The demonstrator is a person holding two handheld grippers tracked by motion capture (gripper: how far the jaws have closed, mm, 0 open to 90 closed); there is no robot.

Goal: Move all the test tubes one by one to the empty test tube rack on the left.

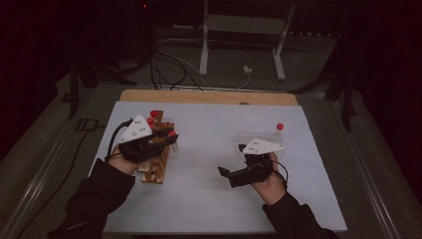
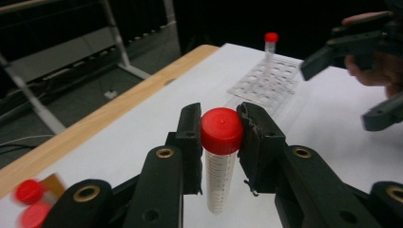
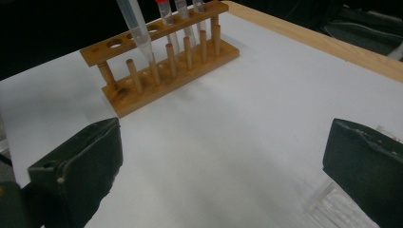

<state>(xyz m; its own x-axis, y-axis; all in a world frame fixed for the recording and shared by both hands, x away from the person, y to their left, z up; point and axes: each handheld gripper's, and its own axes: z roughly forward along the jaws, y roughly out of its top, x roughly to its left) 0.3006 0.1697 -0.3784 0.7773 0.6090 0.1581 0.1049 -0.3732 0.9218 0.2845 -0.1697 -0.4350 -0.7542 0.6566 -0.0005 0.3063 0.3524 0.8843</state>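
My left gripper (image 1: 166,139) is shut on a clear tube with a red cap (image 2: 221,156), gripped just under the cap and held above the wooden rack (image 1: 158,164). In the right gripper view that tube (image 3: 135,28) hangs tilted over the wooden rack (image 3: 171,71), its tip clear of the holes. Other red-capped tubes (image 3: 164,16) stand in that rack. My right gripper (image 1: 226,174) is open with nothing between its jaws, in front of the clear plastic rack (image 1: 259,139). One red-capped tube (image 1: 279,130) stands at that rack's far corner.
A white sheet (image 1: 209,199) covers the table, with a wooden edge (image 1: 209,97) at the back. Beyond it are a dark floor, cables and a white metal stand (image 1: 244,35). Between the two racks the sheet is bare.
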